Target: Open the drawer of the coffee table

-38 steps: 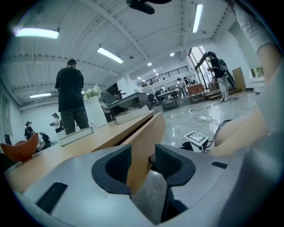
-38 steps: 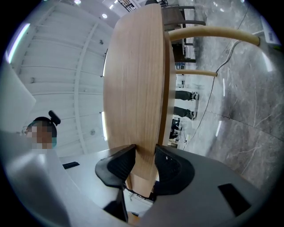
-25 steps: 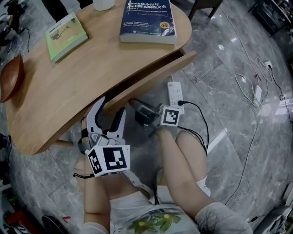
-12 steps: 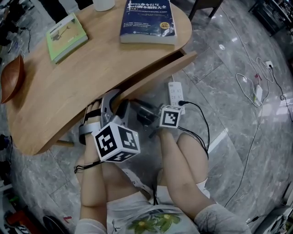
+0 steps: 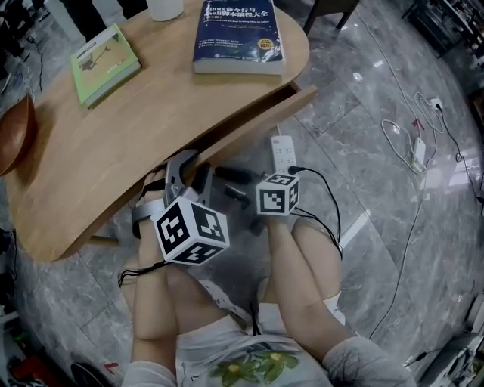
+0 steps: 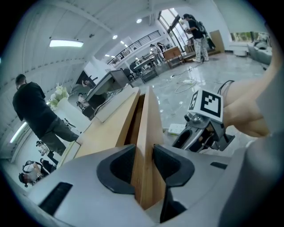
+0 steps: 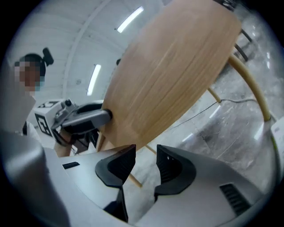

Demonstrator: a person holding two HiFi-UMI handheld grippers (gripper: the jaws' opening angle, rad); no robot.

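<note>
The wooden coffee table has its drawer pulled out a little, and the drawer front shows as a slanted plank under the top. My left gripper straddles the near end of that plank. In the left gripper view its jaws have just been closing and both pads press on the drawer front, so the left gripper is shut on it. My right gripper hangs just right of it under the drawer. In the right gripper view the right gripper is open with only floor between its pads.
On the table lie a blue book, a green book and a white cup; a brown bowl sits at the left edge. A white power strip and cables lie on the marble floor. My knees are below.
The left gripper moved forward and down onto the drawer front, rolled, and its jaws closed on the plank. The right gripper rolled in place.
</note>
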